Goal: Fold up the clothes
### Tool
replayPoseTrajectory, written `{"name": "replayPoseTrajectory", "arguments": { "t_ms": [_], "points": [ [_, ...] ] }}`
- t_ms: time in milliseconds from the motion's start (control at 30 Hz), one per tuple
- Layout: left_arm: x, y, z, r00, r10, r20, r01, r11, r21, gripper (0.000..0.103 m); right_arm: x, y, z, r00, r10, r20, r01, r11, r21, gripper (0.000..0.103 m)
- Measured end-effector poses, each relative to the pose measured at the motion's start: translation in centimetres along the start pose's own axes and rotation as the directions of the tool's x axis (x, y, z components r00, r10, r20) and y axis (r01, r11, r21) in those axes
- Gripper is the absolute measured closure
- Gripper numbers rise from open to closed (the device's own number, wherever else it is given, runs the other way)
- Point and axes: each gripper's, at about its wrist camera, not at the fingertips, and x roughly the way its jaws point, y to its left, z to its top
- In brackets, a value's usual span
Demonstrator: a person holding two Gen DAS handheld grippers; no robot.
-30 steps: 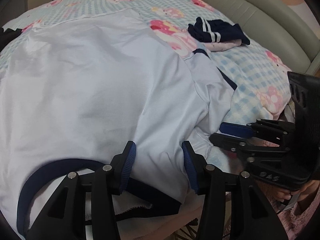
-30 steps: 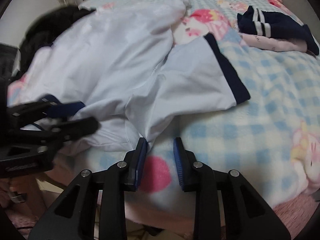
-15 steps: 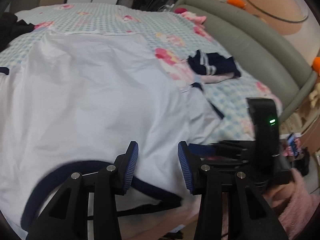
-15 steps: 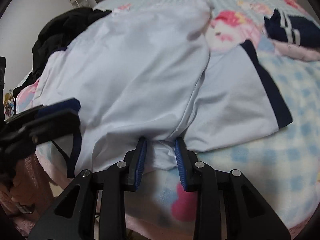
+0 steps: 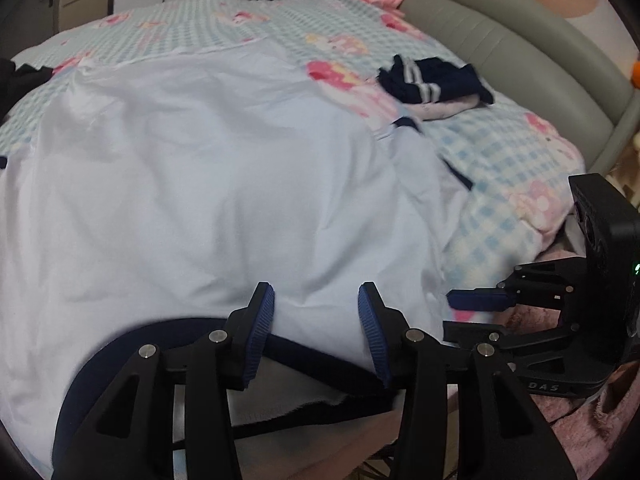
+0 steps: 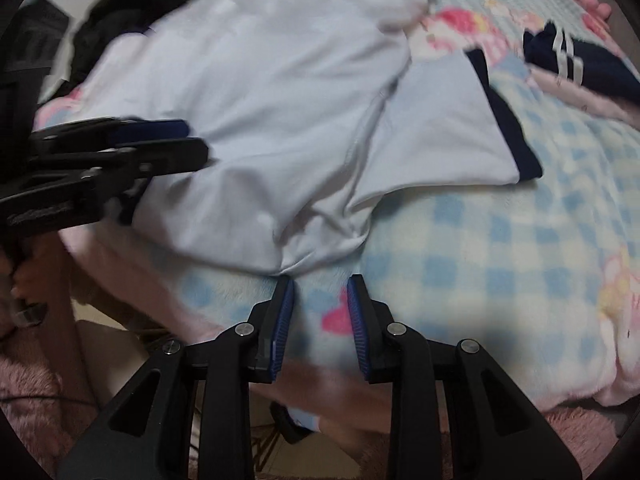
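Shirt (image 5: 208, 184) of smooth white cloth, navy-trimmed, rumples on fleecy checked blanket (image 6: 500, 248); both hand-held grippers gape empty.

White shirt (image 5: 200, 200) cut off at left edge; black clothing (image 6: 132, 12) blurred, partly hidden behind shirt.

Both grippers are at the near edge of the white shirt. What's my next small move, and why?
Probably ease the right gripper forward onto the white shirt corner just ahead and close. Its jaws stand apart over bare blanket; the left gripper, opening, already straddles the navy collar.
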Motion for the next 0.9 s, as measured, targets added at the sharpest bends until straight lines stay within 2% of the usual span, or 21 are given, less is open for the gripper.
{"name": "replayPoseTrajectory", "arguments": {
  "t_ms": [100,167,200,300,400,500,567,733,800,833,867,900],
  "points": [
    [0.4,-0.6,0.0,1.0,0.006,-0.008,-0.006,1.0,0.019,0.057,-3.6,-1.1,0.3,0.982,0.092,0.163,-0.107,0.991,0.084,0.075],
    [0.9,-1.0,-0.1,1.0,0.015,-0.021,-0.015,0.999,0.029,0.057,-5.2,-1.4,1.0,0.963,0.082,0.256,-0.117,0.985,0.127,0.074],
    [1.2,-1.2,-0.1,0.999,0.02,-0.028,-0.019,0.999,0.035,0.057,-5.1,-1.3,1.5,0.961,0.067,0.269,-0.103,0.987,0.123,0.073],
    [1.8,-0.8,-0.1,0.998,0.029,-0.047,-0.029,0.999,0.013,0.056,-2.2,0.2,3.2,0.984,0.019,0.178,-0.031,0.997,0.066,0.073],
    [2.0,0.0,-0.5,0.996,0.057,-0.072,-0.056,0.998,0.006,0.056,1.1,-0.3,2.6,0.998,-0.045,0.054,0.043,0.998,0.036,0.074],
    [2.0,0.5,-0.7,0.997,0.032,-0.074,-0.034,0.999,-0.02,0.057,0.7,-0.3,2.4,0.998,-0.057,0.04,0.055,0.998,0.033,0.074],
    [2.0,0.8,-0.8,0.997,0.017,-0.074,-0.019,0.999,-0.036,0.057,0.7,-0.2,1.9,0.995,-0.094,0.022,0.094,0.995,0.021,0.074],
    [1.8,0.5,-0.8,0.996,0.012,-0.084,-0.013,1.0,-0.019,0.056,-0.3,0.3,0.8,0.985,-0.172,0.008,0.172,0.985,0.003,0.075],
    [1.2,0.3,-0.9,0.996,-0.017,-0.084,0.017,1.0,-0.005,0.056,-1.2,0.6,0.3,0.982,-0.189,0.024,0.189,0.982,0.007,0.074],
    [0.7,0.0,-0.9,0.996,-0.047,-0.078,0.047,0.999,0.007,0.056,-2.2,0.6,0.1,0.986,-0.16,0.052,0.159,0.987,0.02,0.074],
    [0.1,-0.3,-0.9,0.995,-0.079,-0.065,0.08,0.997,0.017,0.056,-3.6,0.4,-0.1,0.991,-0.084,0.106,0.079,0.996,0.048,0.074],
    [-0.3,-0.7,-0.8,0.994,-0.094,-0.047,0.095,0.995,0.024,0.056,-5.0,0.1,-0.2,0.987,-0.011,0.162,-0.001,0.997,0.073,0.074]
  ]
}}
